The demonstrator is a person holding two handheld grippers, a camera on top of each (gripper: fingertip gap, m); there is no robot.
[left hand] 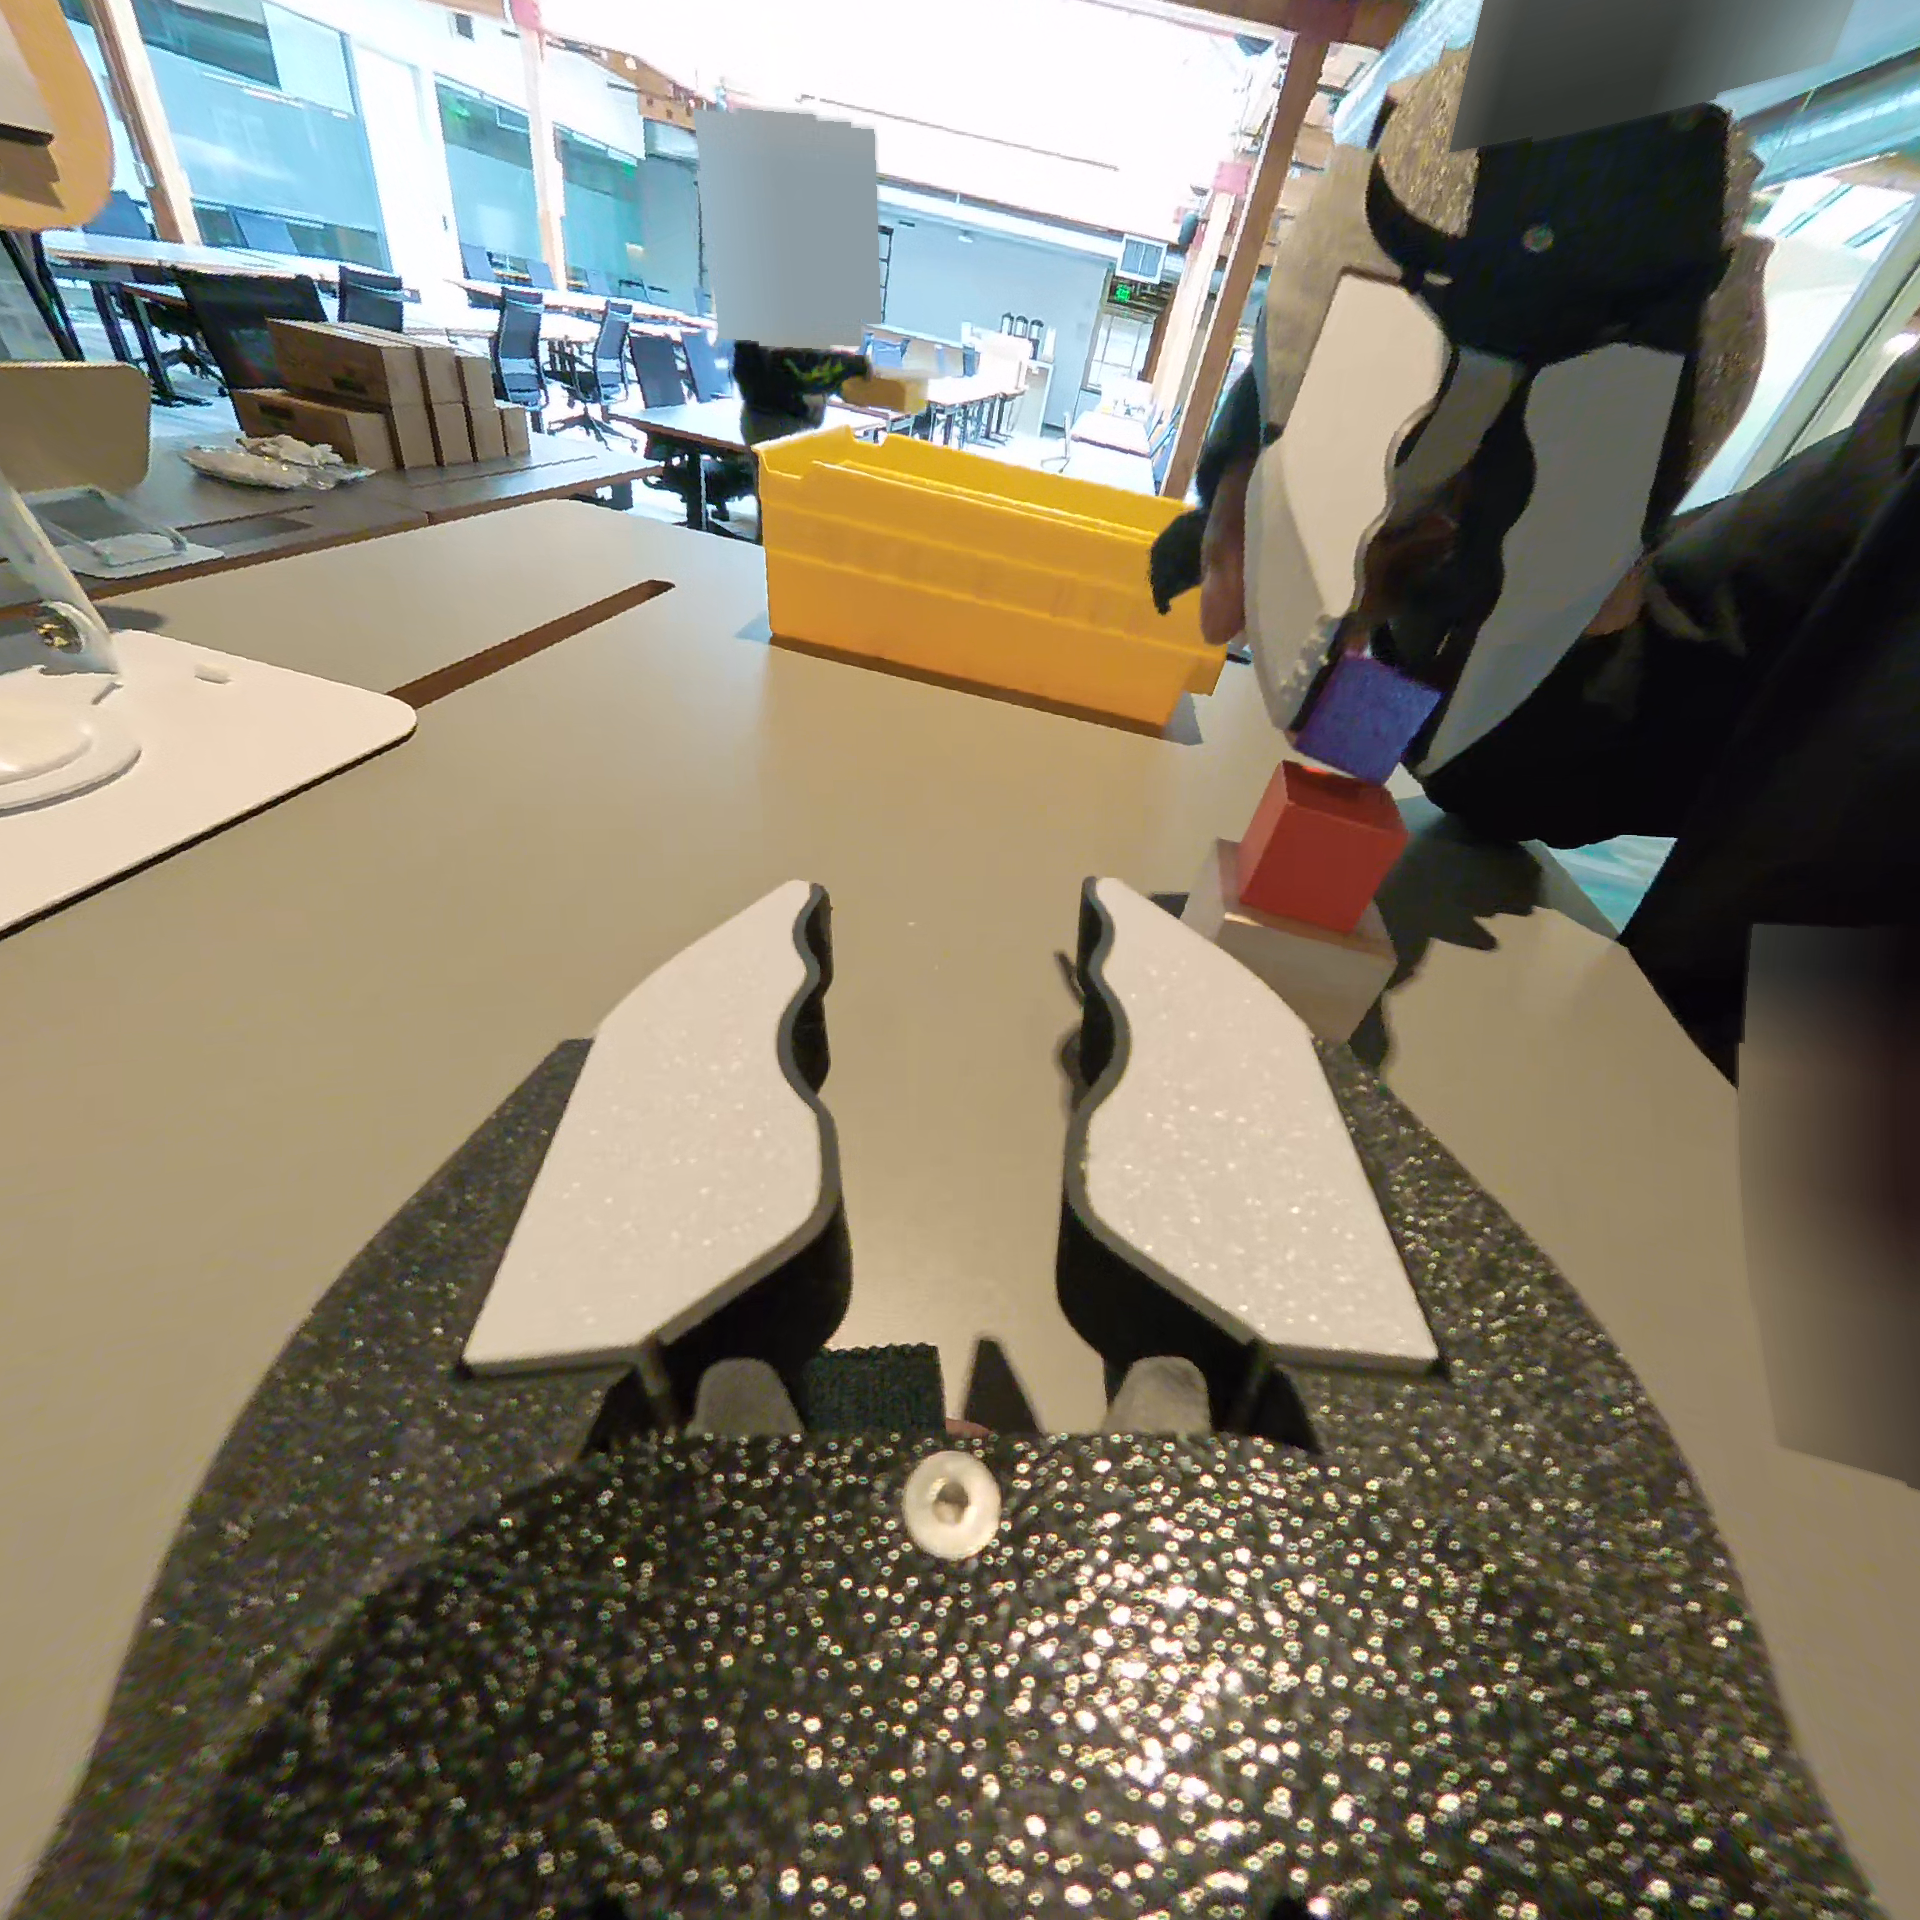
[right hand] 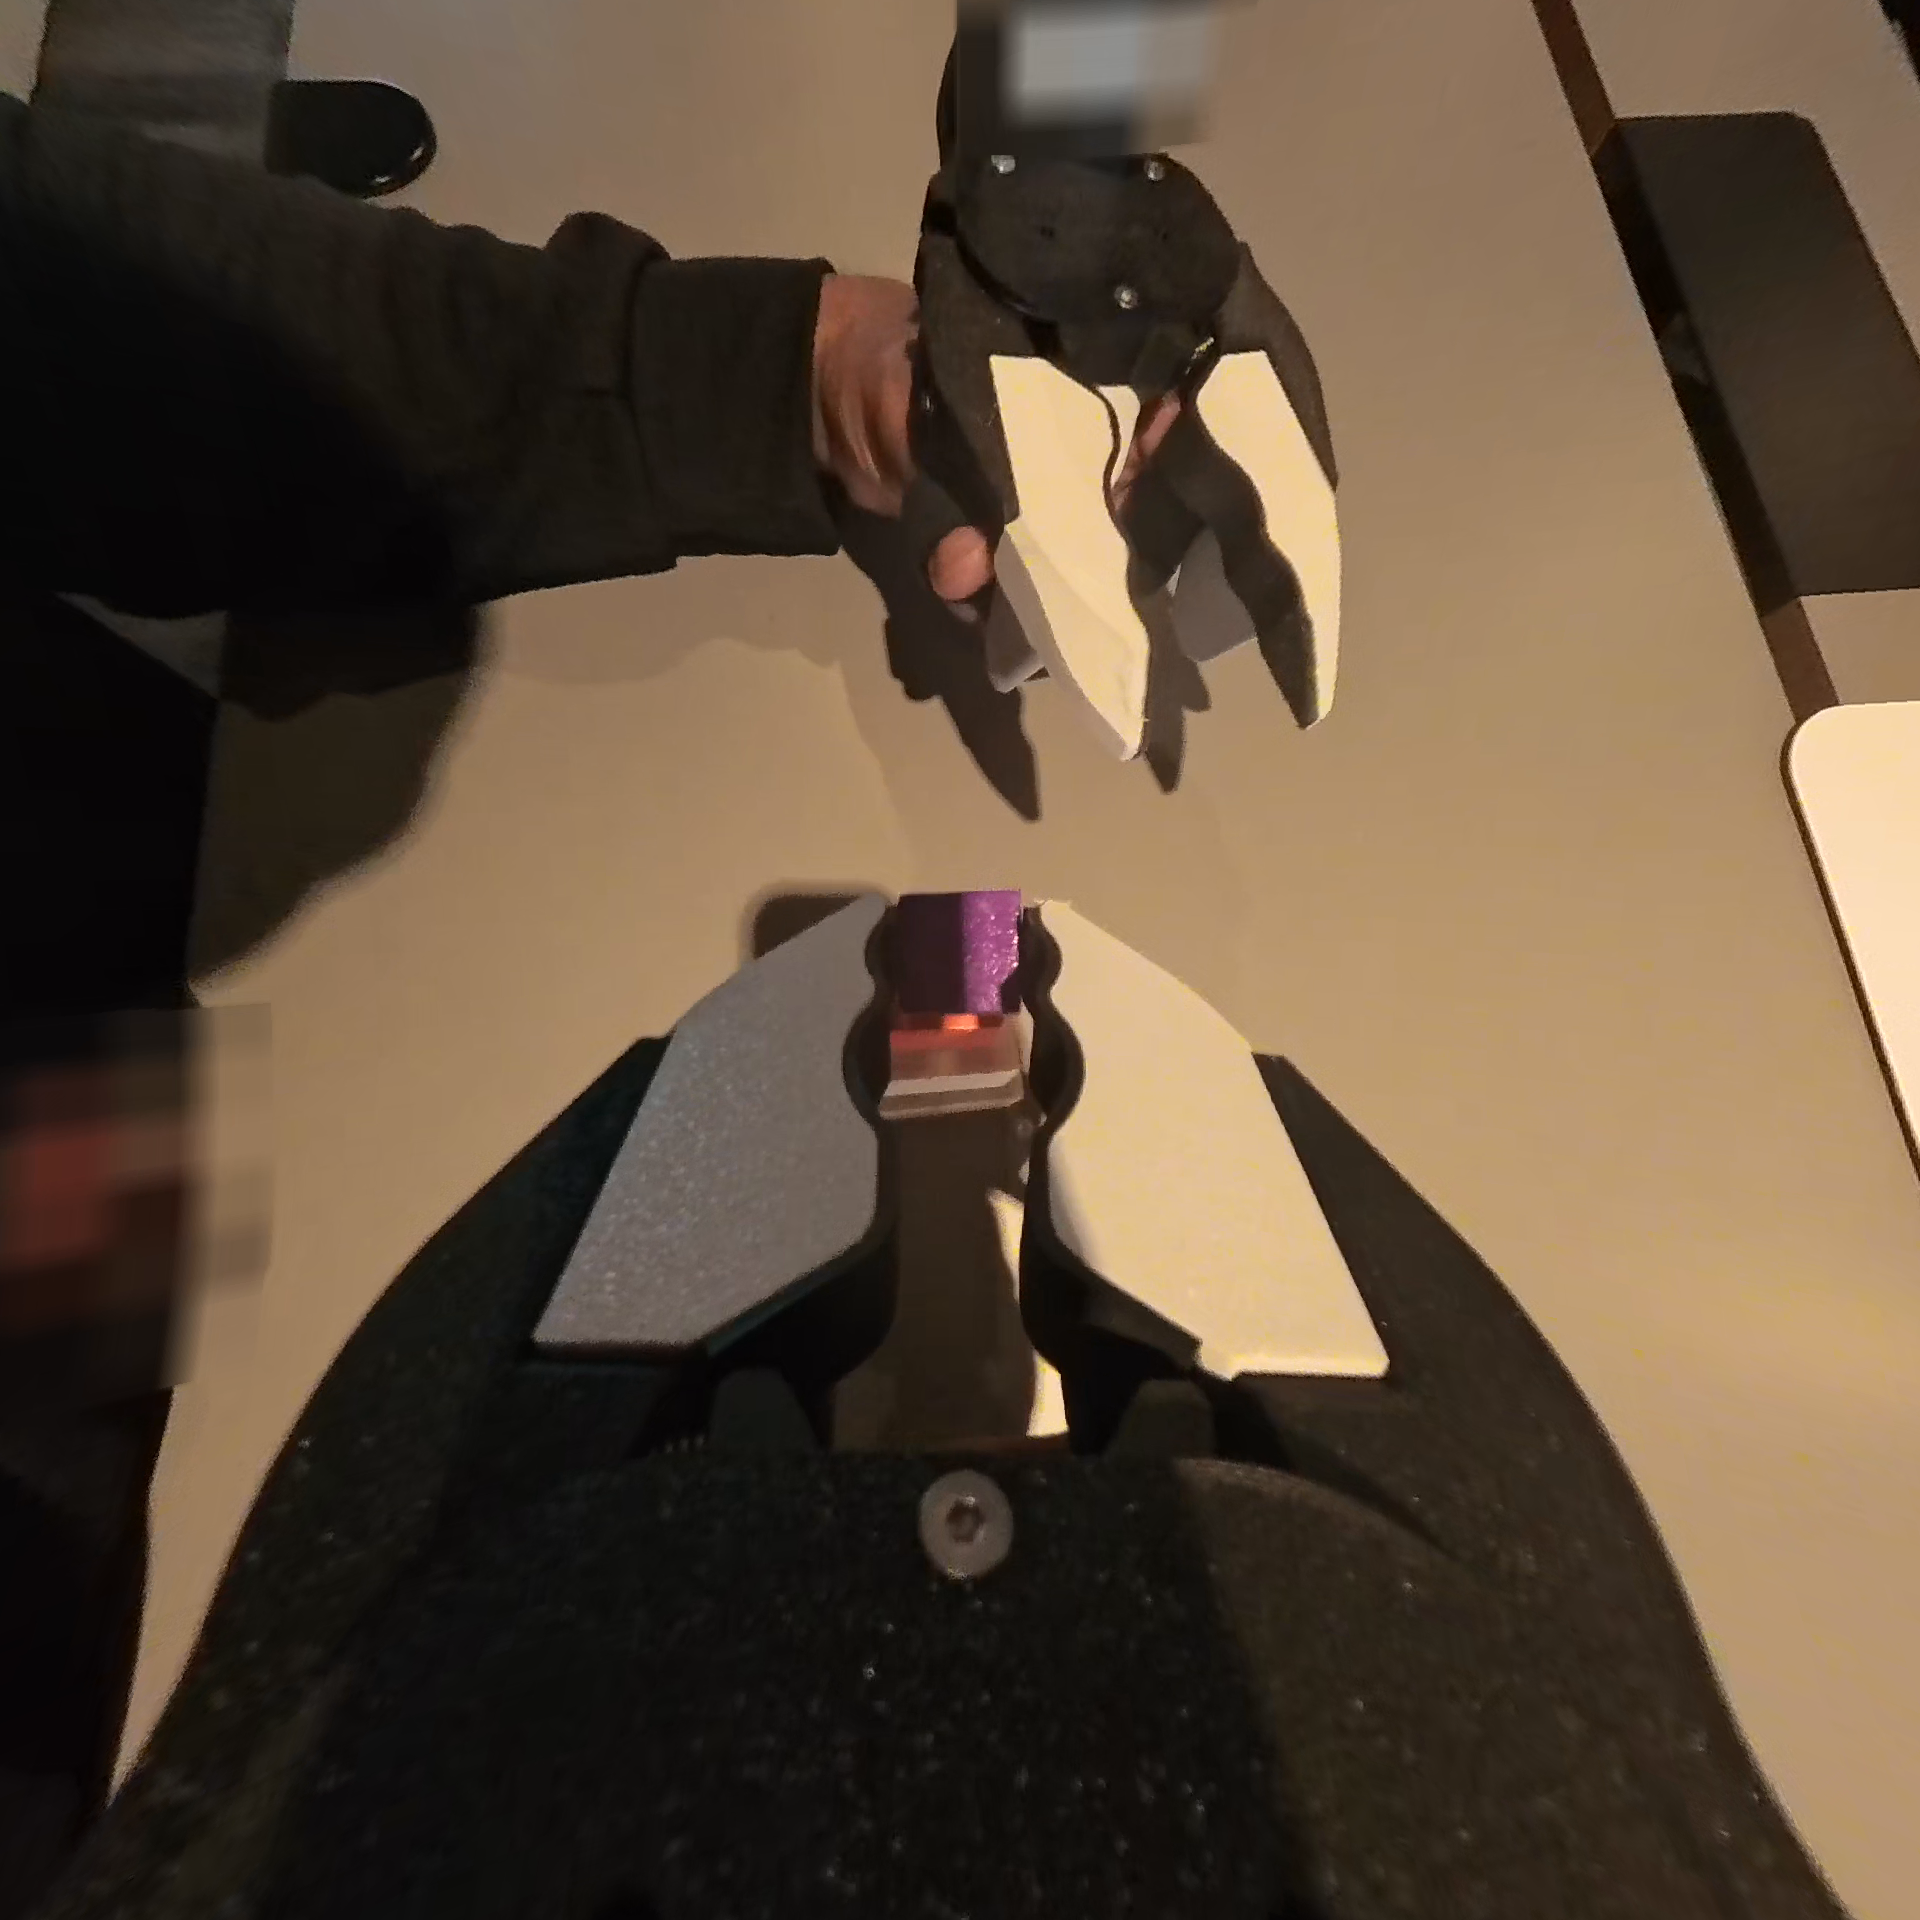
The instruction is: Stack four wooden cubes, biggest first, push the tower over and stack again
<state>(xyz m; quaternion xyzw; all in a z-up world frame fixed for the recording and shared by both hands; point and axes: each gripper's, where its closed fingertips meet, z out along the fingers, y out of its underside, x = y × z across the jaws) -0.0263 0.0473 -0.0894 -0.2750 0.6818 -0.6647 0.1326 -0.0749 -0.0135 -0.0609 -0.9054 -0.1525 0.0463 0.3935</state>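
Right hand-held gripper (right hand: 958,914) clamps purple cube (right hand: 961,961) tilted just over red cube (left hand: 1314,847) on pale base cube (left hand: 1304,961), left hand-held gripper (left hand: 951,914) wide and empty; release now probably tips it off.

Open desk (left hand: 582,831) is lying ahead of the left hand-held gripper (left hand: 951,925); a yellow bin (left hand: 966,582) is blocking the far edge, the block stack (left hand: 1314,883) crowding the right.

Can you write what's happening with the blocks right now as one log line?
stage: stacking third cube | right gripper: shut on purple cube, just above red cube | base: natural wood cube | left gripper: open, empty
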